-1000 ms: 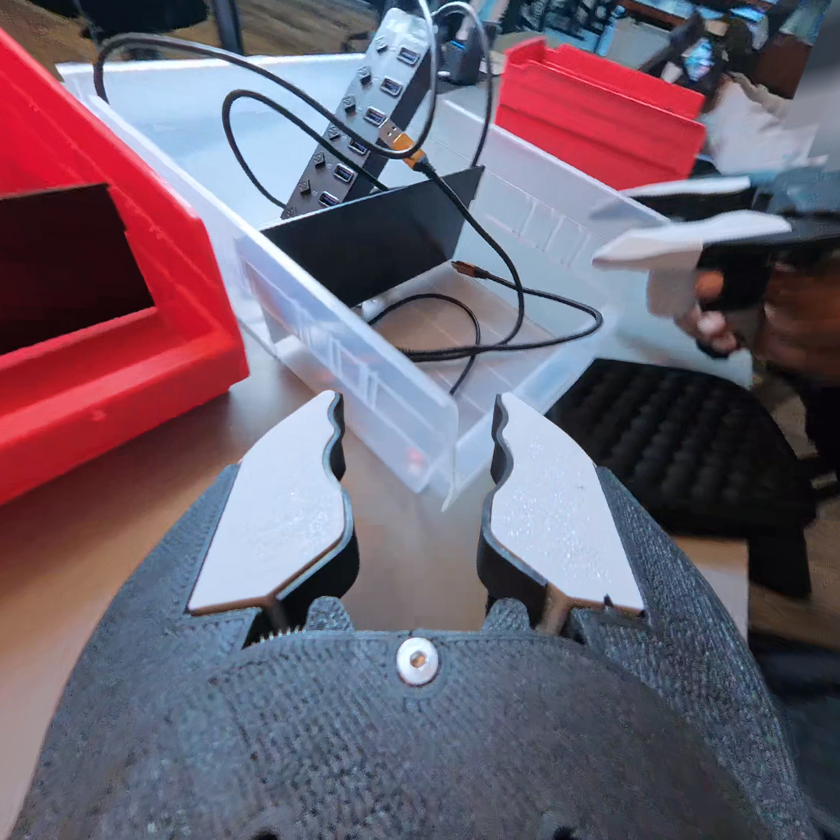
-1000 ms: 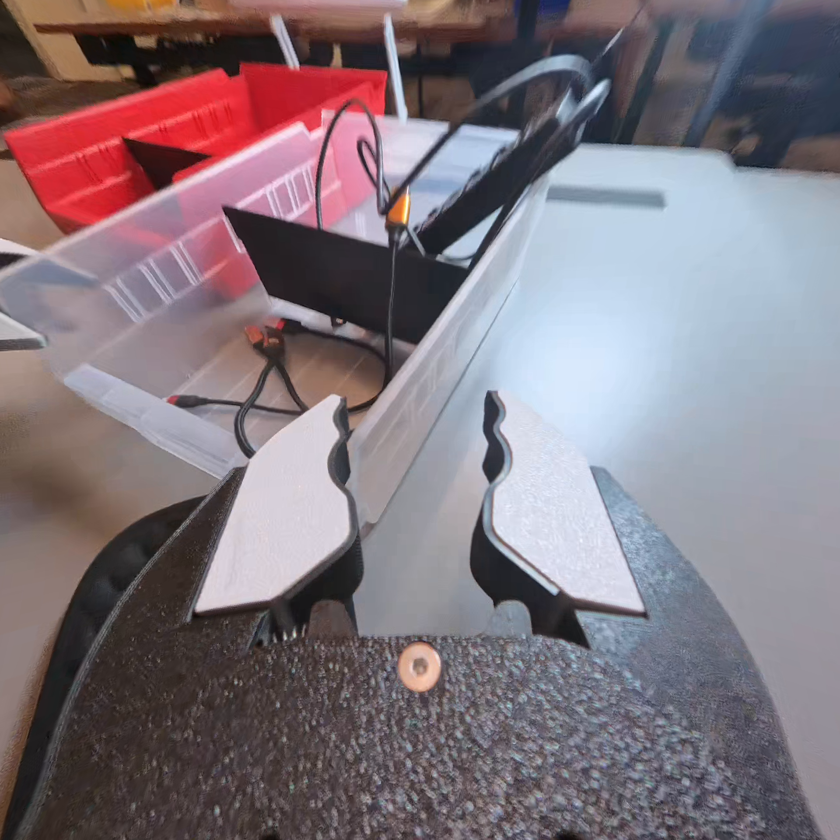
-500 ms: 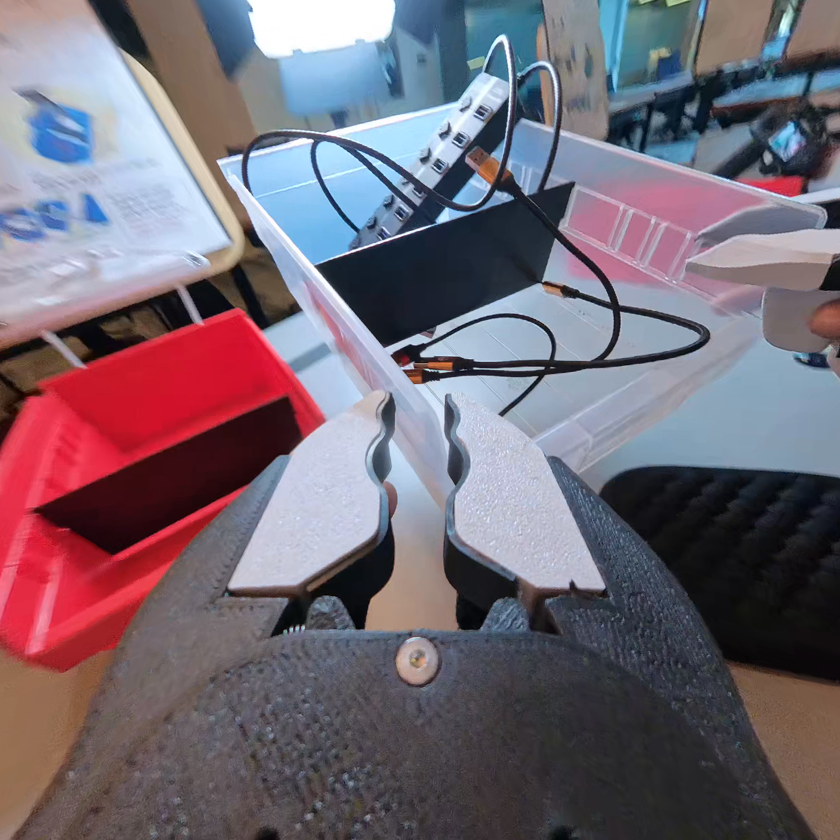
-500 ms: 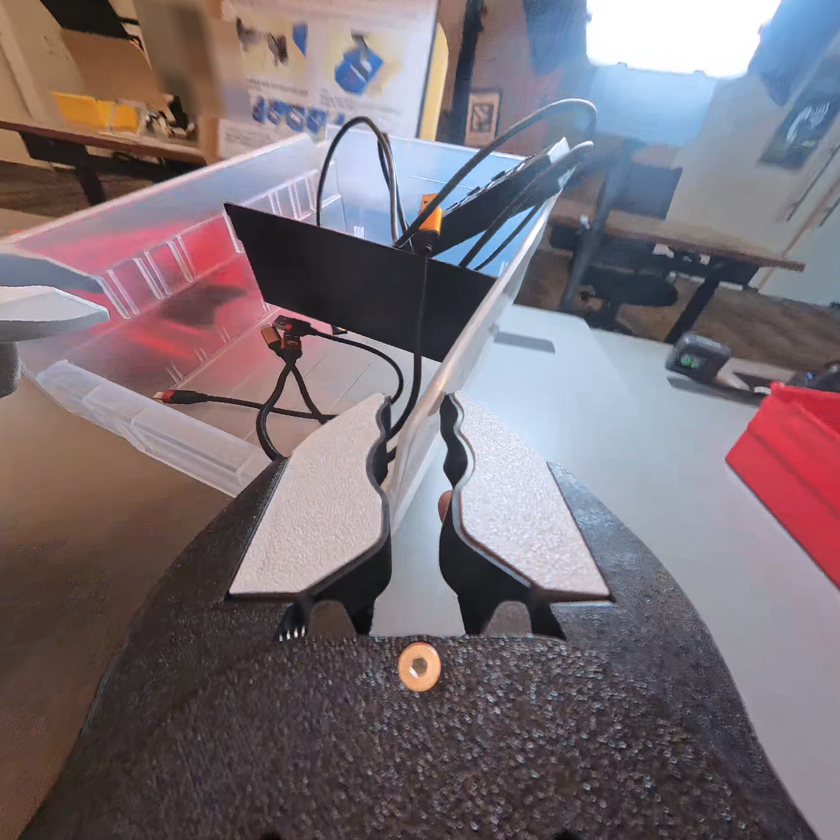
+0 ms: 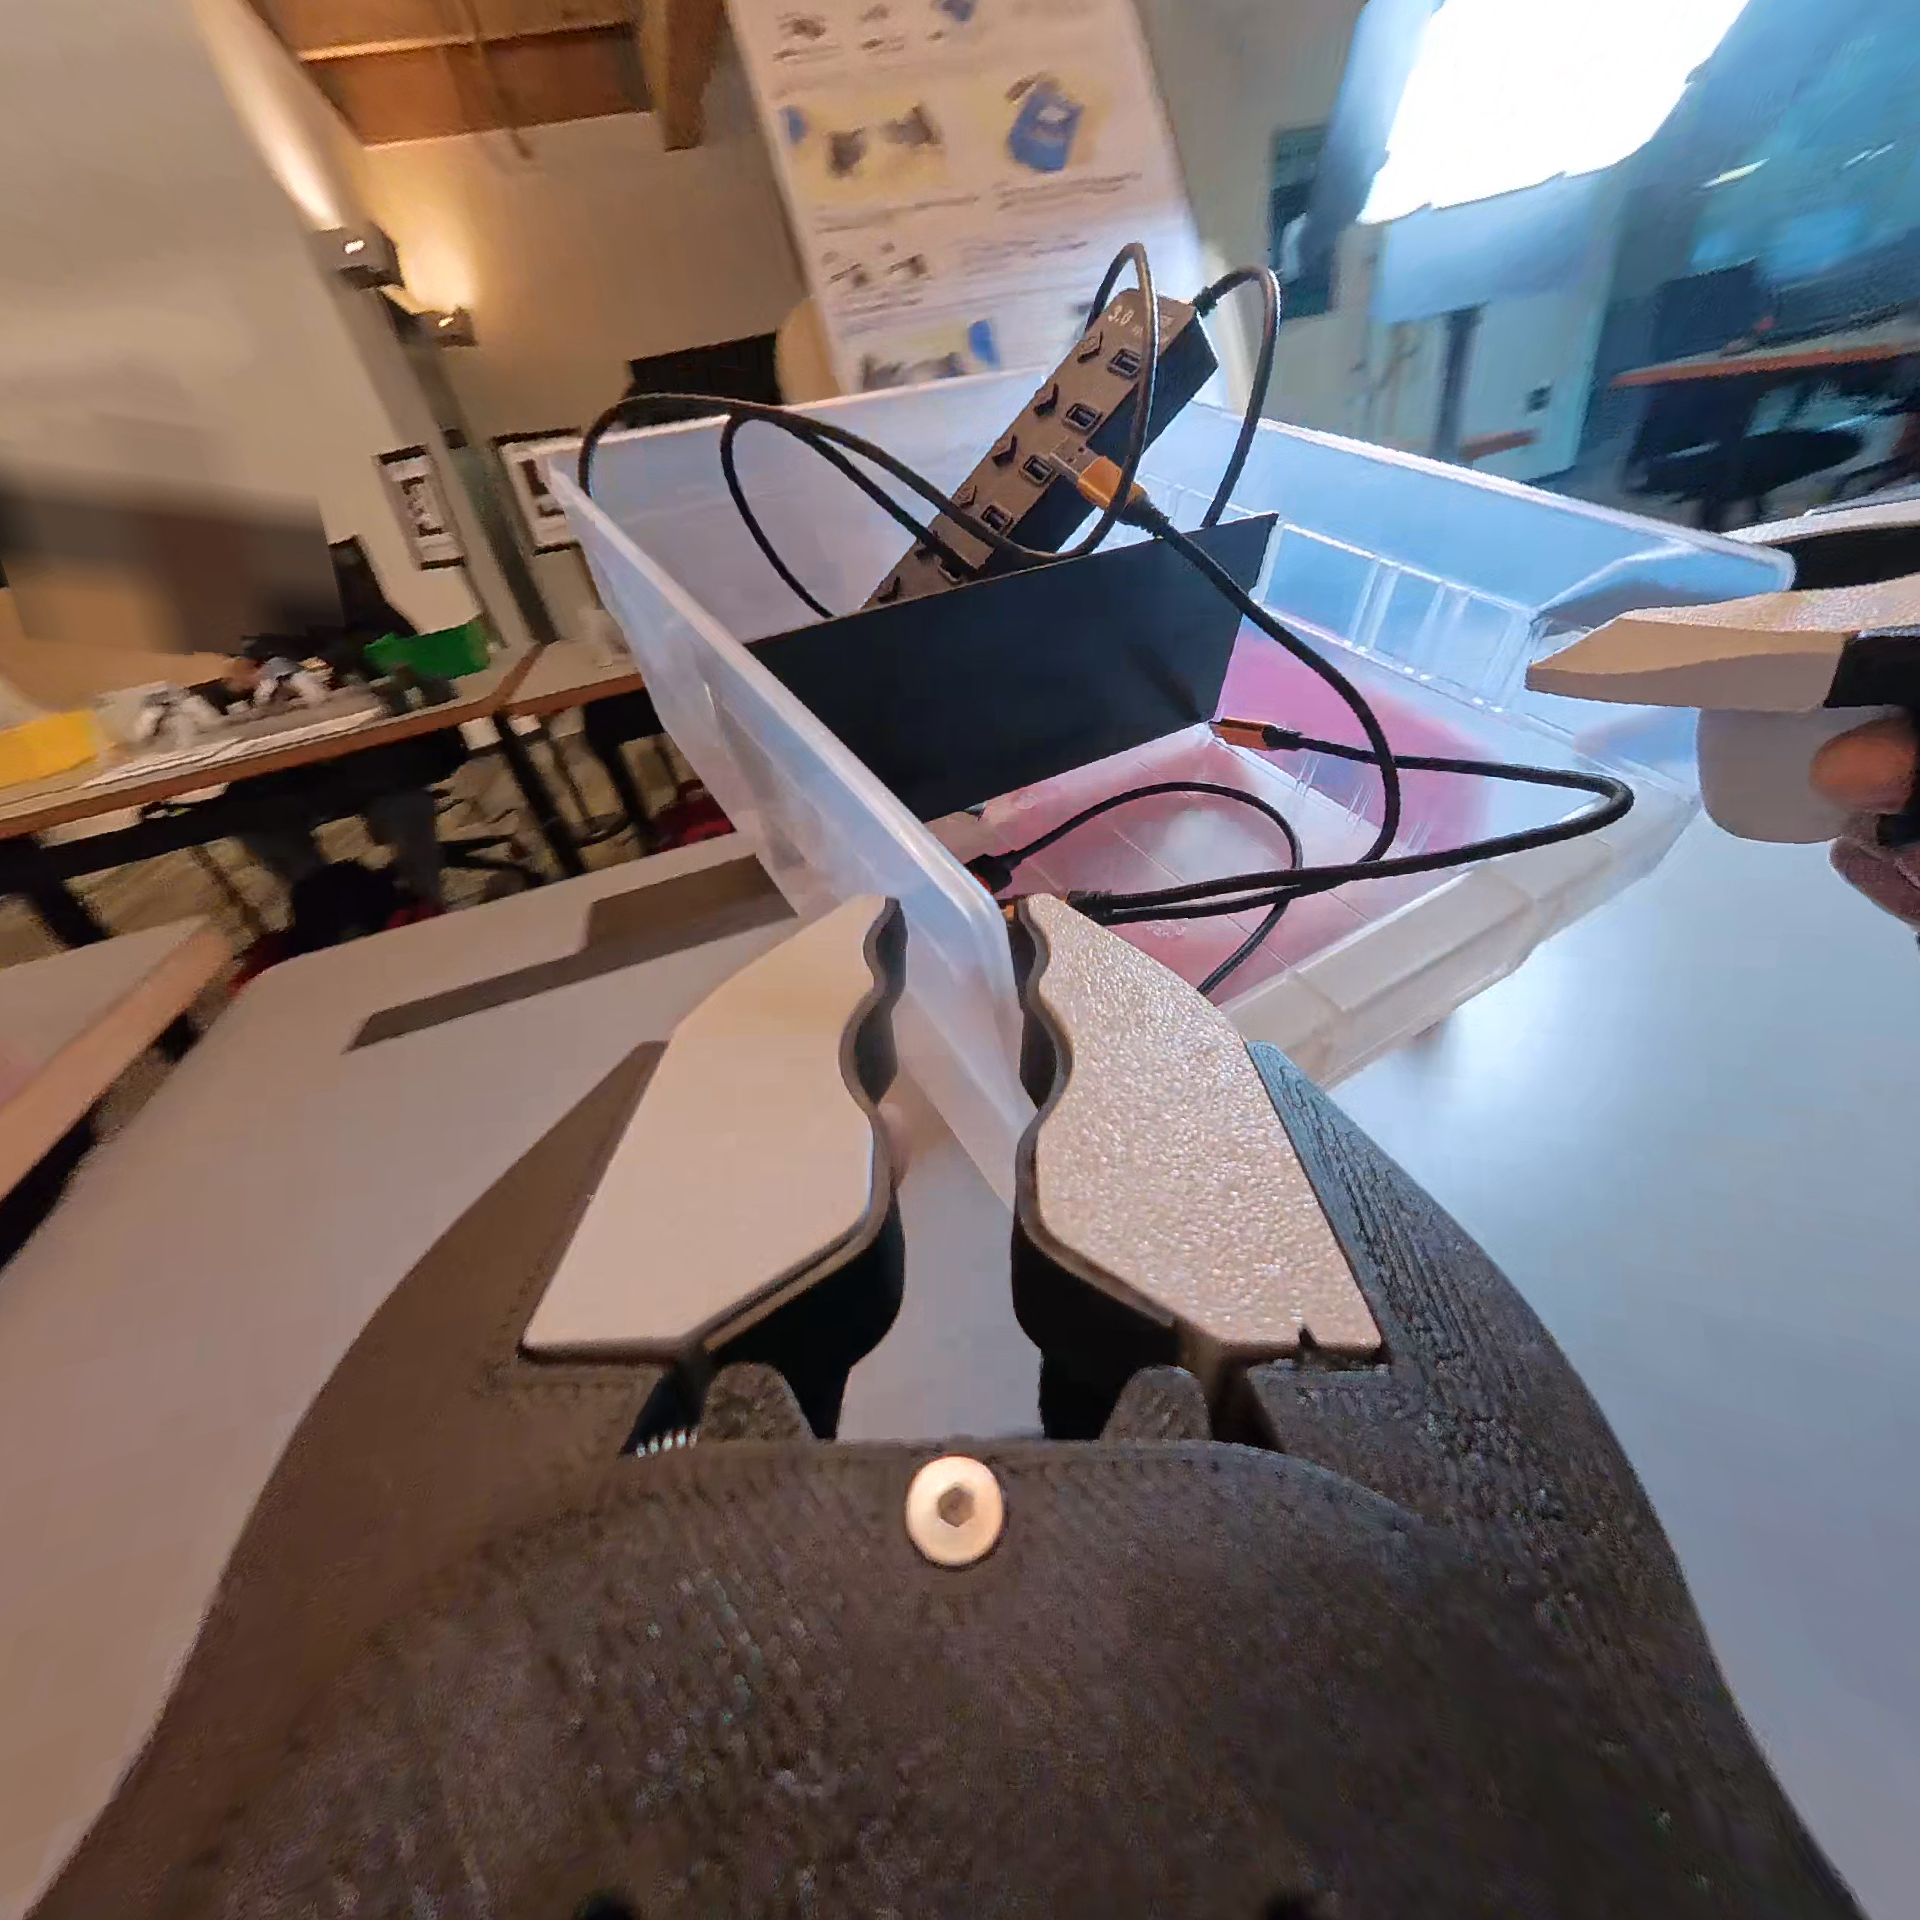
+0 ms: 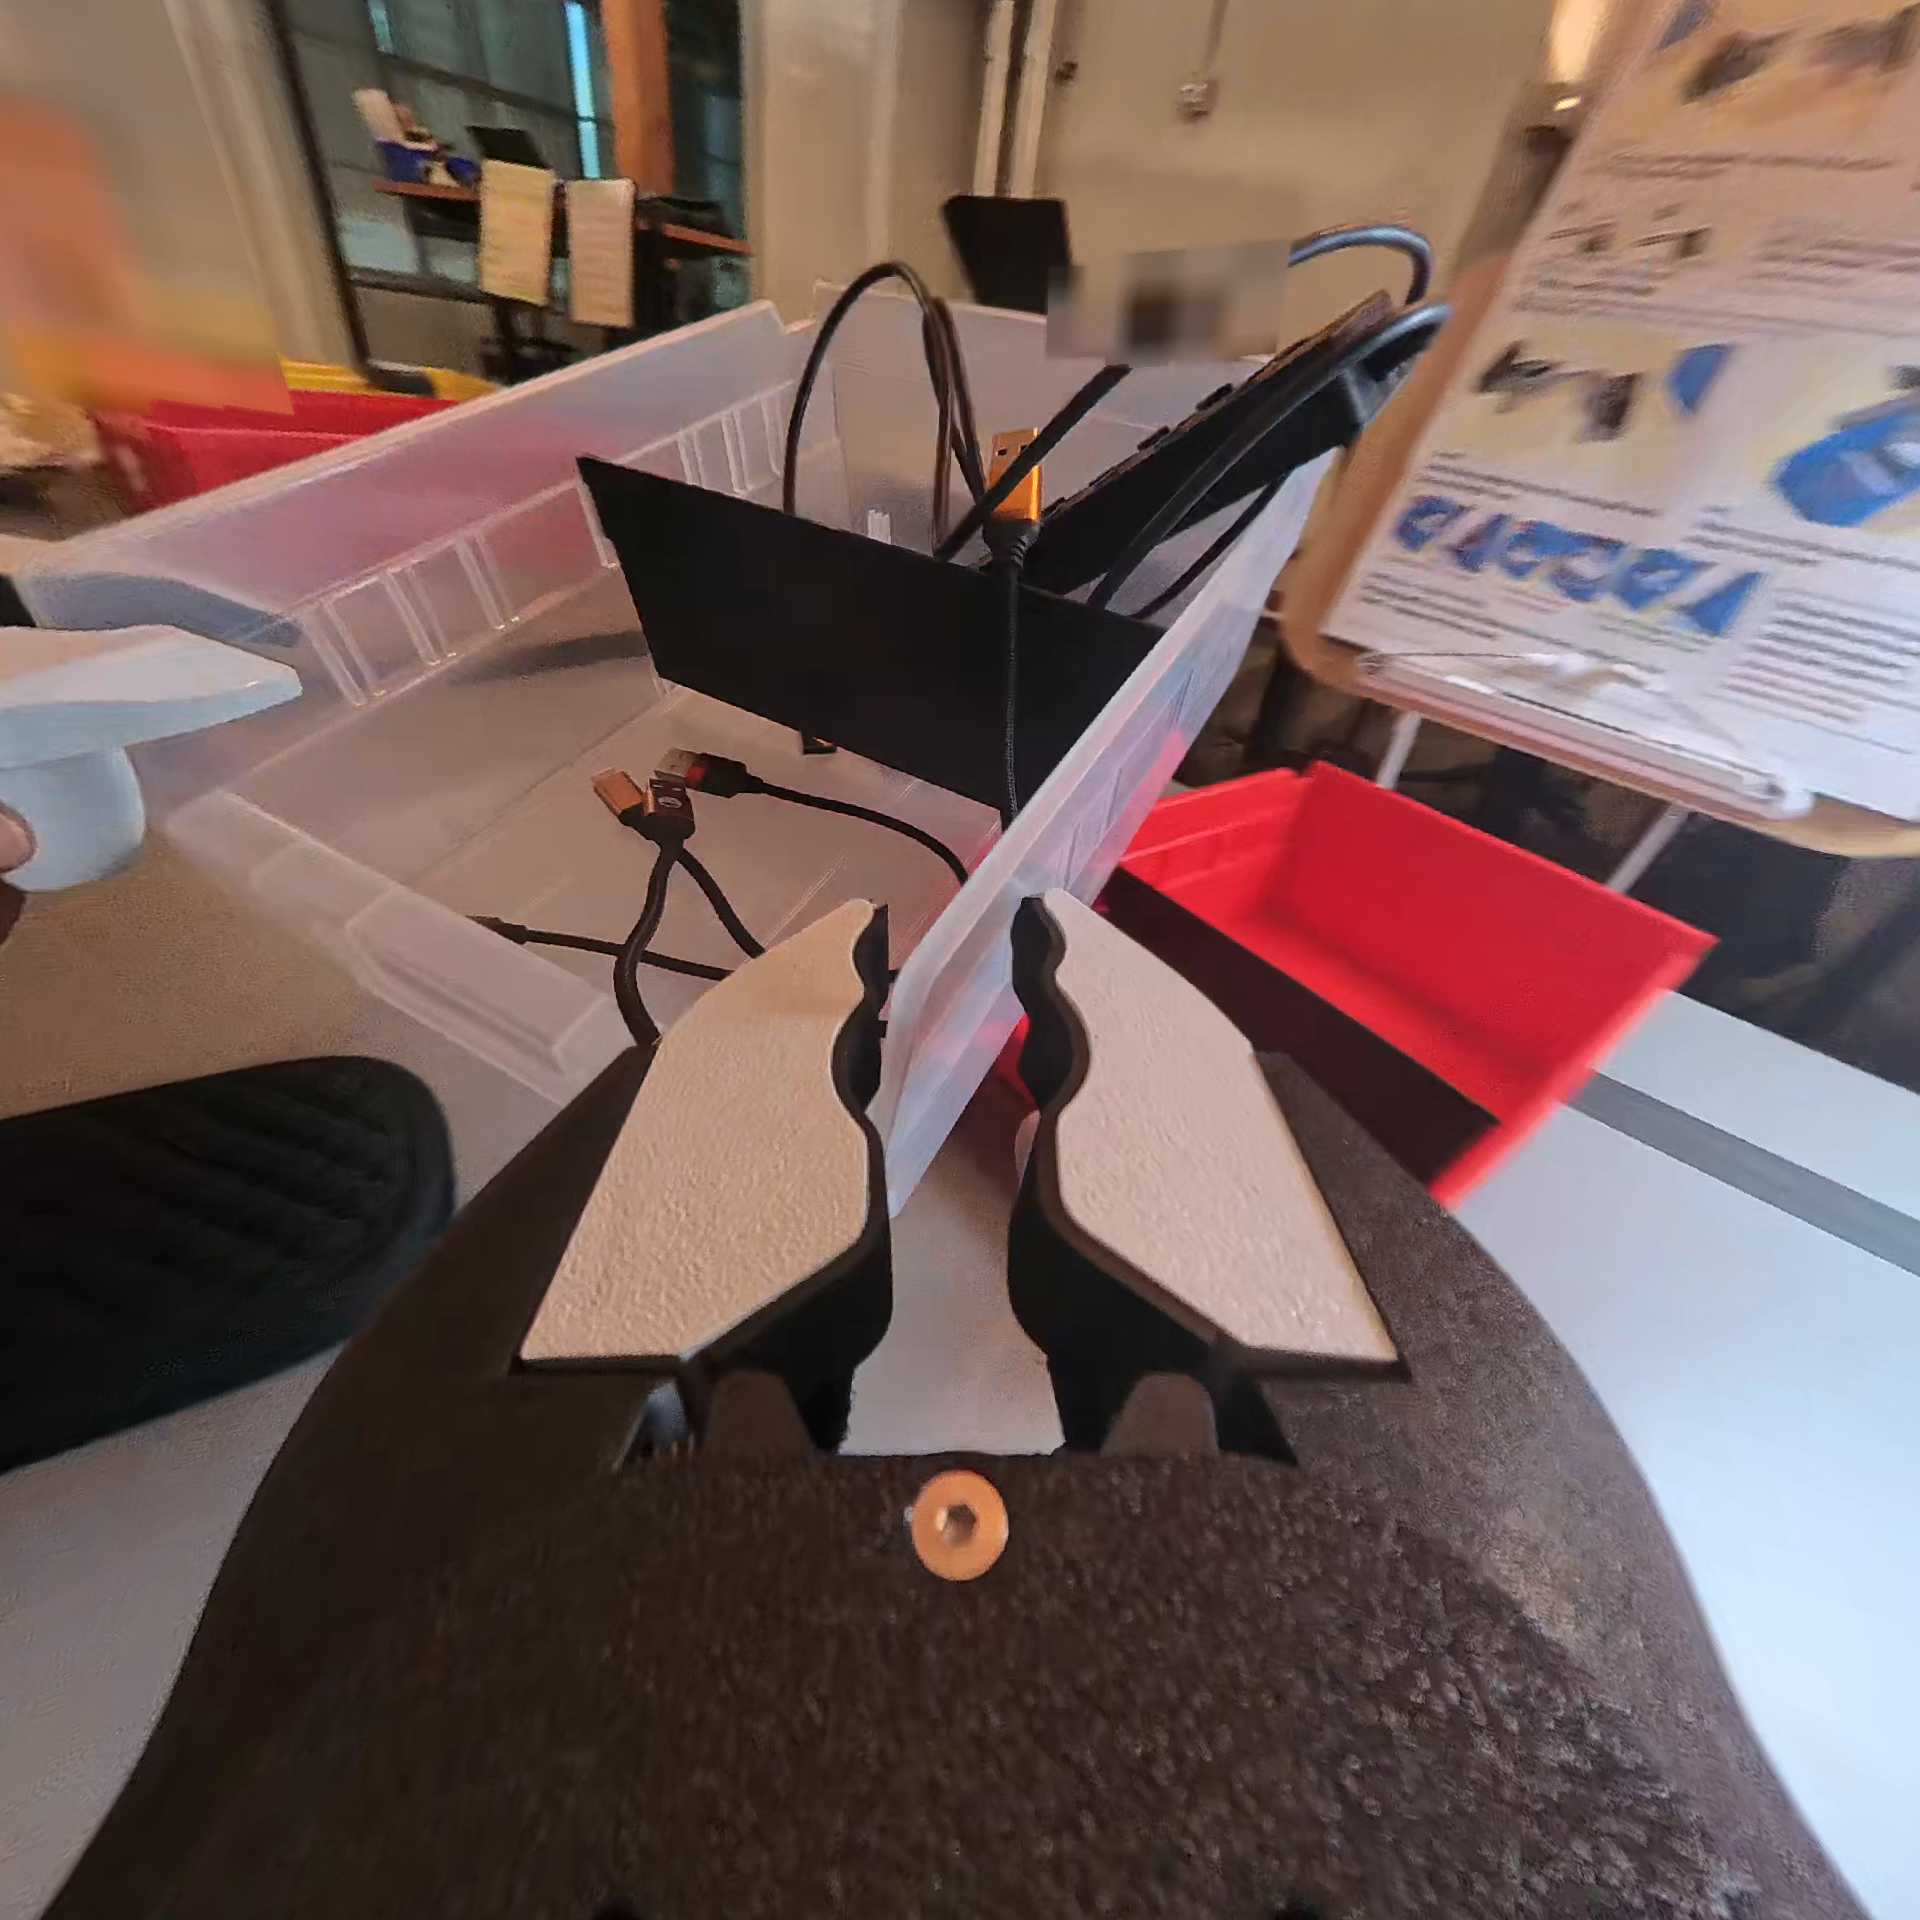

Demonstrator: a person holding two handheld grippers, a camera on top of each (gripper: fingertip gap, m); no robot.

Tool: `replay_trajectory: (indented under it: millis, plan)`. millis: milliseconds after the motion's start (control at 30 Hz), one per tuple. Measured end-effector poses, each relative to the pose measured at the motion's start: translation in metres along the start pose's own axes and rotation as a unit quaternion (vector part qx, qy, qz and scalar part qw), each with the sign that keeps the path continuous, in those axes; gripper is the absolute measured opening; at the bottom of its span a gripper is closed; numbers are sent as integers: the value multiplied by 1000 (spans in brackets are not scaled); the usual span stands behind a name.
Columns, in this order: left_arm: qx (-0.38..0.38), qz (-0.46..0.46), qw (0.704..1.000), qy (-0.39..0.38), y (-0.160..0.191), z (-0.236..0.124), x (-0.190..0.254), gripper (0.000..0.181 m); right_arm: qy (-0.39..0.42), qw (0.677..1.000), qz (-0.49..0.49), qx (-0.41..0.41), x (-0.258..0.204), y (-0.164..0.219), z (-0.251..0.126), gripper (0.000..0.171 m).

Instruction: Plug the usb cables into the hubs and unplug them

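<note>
A clear plastic bin holds a long black USB hub that leans up behind a black divider. An orange-ended USB plug rests by the hub with its metal tip bare. Several black cables with loose plugs lie in the front compartment. My left gripper is shut on the bin's left wall. My right gripper is shut on the opposite wall. The bin hangs tilted between them above the table. Each gripper shows at the edge of the other's view.
A red bin sits on the grey table just beyond the clear bin's right wall. A black textured mat lies at the near left. A poster board stands close at the right. Other tables stand farther back. The grippers' ends are close to 20 centimetres from one another.
Both grippers went from open beside the bin to shut on its side walls. The bin has since risen and swung round, so the room behind it has shifted.
</note>
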State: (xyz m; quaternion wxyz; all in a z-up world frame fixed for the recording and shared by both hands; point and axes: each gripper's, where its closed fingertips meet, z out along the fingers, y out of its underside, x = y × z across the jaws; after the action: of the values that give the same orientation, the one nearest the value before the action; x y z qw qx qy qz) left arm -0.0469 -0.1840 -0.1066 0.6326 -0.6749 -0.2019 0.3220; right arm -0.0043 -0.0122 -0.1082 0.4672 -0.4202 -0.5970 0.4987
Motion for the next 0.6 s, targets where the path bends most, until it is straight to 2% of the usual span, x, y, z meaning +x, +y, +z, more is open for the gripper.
replay_trajectory:
  millis: [200,367,433,467,533,600]
  plan:
    - [-47,-7,996,-74,61,-33,-68,18,-83,996,-2,-25,-67,40,75,25]
    - [-86,24,991,-96,103,-17,-82,14,-96,992,1,-78,-70,83,104,27]
    - [-154,15,985,-73,129,-1,-82,17,-96,989,2,-111,-62,101,111,29]
    - [-169,-1,984,-58,136,7,-83,16,-93,989,-8,-114,-57,104,112,25]
    - [-165,-58,984,-24,131,19,-83,15,-102,986,-30,-126,-50,101,107,27]
    - [-156,-68,985,-37,114,23,-97,32,-117,984,-51,-123,-40,86,95,42]
